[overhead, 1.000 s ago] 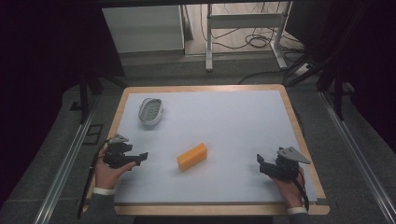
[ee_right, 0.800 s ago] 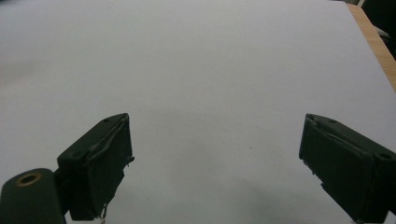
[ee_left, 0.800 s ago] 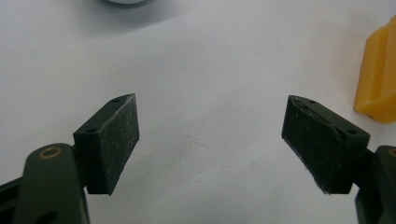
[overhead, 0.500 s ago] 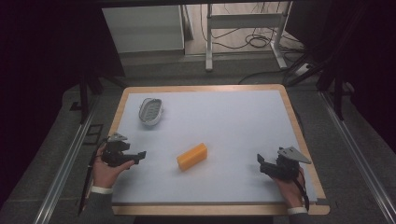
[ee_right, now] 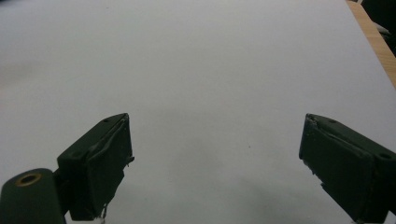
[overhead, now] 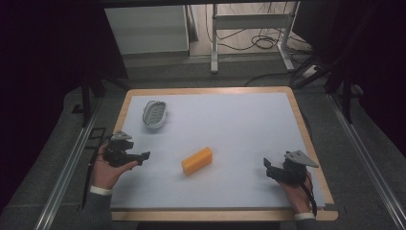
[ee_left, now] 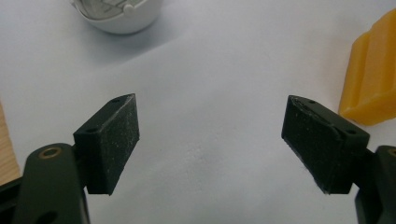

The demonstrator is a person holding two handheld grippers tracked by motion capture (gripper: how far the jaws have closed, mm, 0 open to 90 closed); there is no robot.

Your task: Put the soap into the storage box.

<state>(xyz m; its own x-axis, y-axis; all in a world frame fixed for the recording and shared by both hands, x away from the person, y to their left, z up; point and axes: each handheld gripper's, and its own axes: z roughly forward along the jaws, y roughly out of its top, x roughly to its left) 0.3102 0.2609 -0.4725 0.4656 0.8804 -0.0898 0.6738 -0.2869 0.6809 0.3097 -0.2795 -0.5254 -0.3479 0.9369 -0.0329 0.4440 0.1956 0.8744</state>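
Observation:
An orange block (overhead: 197,160) lies near the middle of the white mat, also at the right edge of the left gripper view as the orange block (ee_left: 372,79). A white oval dish (overhead: 154,114) sits toward the far left, its rim seen as the white dish (ee_left: 116,14). My left gripper (overhead: 141,157) rests at the mat's left side, jaws wide apart and holding nothing (ee_left: 210,140). My right gripper (overhead: 268,166) sits near the front right, open over bare mat (ee_right: 215,163).
The white mat covers a wooden-rimmed table (overhead: 306,129). Dark floor, metal rails (overhead: 67,167) and a white frame with cables (overhead: 249,33) lie beyond the table's edges.
The left gripper has shifted slightly toward the near left. The block, dish and right gripper have not moved.

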